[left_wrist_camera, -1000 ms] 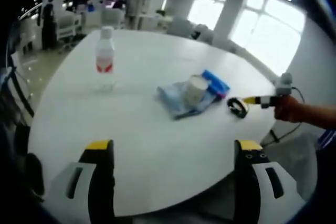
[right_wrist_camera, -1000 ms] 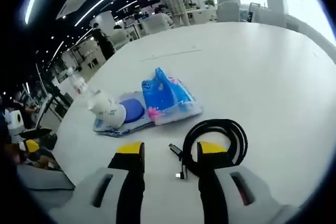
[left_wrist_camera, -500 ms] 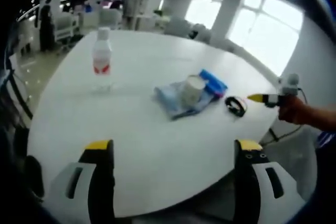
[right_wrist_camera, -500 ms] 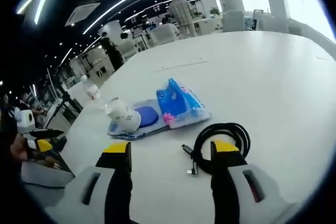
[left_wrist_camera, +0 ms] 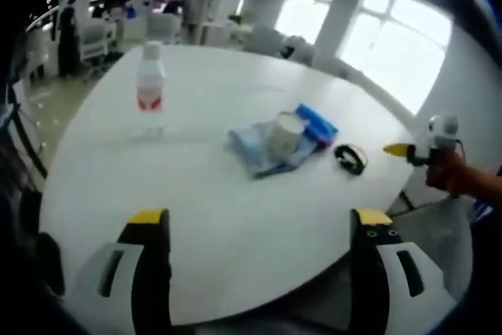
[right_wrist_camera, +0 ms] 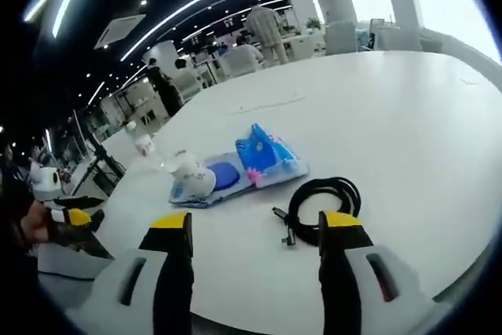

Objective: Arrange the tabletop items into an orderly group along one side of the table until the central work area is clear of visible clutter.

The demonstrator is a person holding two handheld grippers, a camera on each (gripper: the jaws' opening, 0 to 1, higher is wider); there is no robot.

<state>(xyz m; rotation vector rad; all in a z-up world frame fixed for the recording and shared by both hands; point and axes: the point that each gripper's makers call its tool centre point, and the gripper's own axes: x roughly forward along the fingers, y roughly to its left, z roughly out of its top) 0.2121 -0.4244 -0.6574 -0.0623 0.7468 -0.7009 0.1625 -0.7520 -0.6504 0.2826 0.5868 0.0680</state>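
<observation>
Right gripper view: my right tool, jaws apart, empty, just short of coiled black cable on white table. Cup lies on blue packets beyond. Advice: straddle coil's near loop, close squarely. Left tool open.

The right gripper has drawn back from the coiled black cable. Its jaws, once straddling the cable, now stand nearer than it.
</observation>
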